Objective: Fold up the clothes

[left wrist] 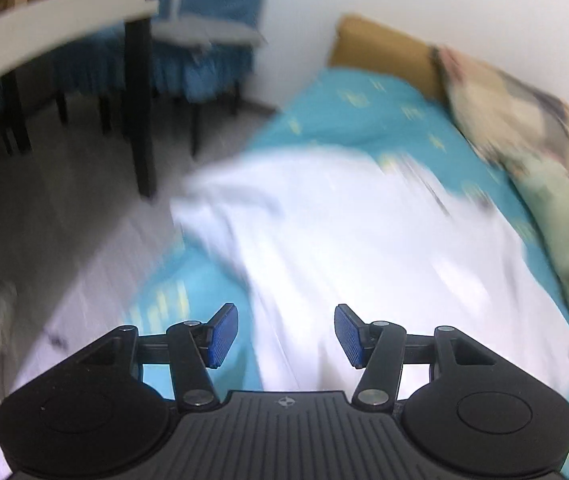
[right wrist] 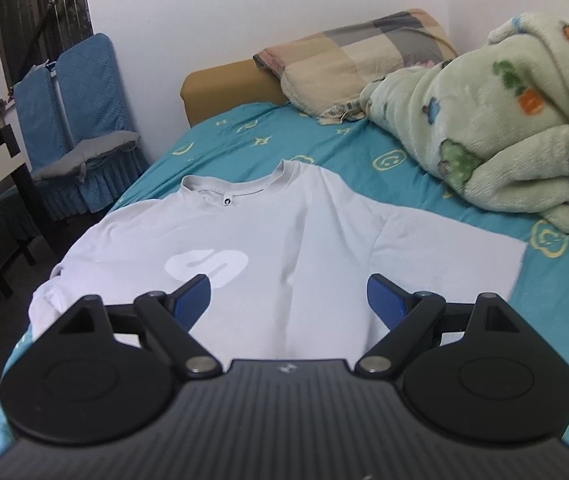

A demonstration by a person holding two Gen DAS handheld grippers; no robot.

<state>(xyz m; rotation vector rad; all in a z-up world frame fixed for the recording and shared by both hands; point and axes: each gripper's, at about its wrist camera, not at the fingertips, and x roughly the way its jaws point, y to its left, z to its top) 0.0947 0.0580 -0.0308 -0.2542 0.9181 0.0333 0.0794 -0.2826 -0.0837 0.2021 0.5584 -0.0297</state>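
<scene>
1. Left wrist view badly motion-blurred: white T-shirt (left wrist: pixel 344 240) reads only as a white smear, no collar or print resolvable; table (left wrist: pixel 56 24) at 10 o'clock cut by frame edge.
2. Right wrist view sharp, but shirt hem hidden behind gripper body; near sleeve at 9 o'clock droops over bed edge, end not visible.
3. T-shirt (right wrist: pixel 284 240) lies flat, front up, on teal bedsheet (right wrist: pixel 212 140); collar at 12 o'clock, pale logo left of centre, far sleeve spread toward 3 o'clock.
4. Green blanket (right wrist: pixel 504 120) bunched at 2 o'clock, just beside sleeve; plaid pillow (right wrist: pixel 356 60) at 1 o'clock.
5. Left gripper (left wrist: pixel 286 336) spread wide, nothing between pads, above shirt.
6. Right gripper (right wrist: pixel 288 304) likewise spread, holding nothing, over shirt's lower half.
</scene>
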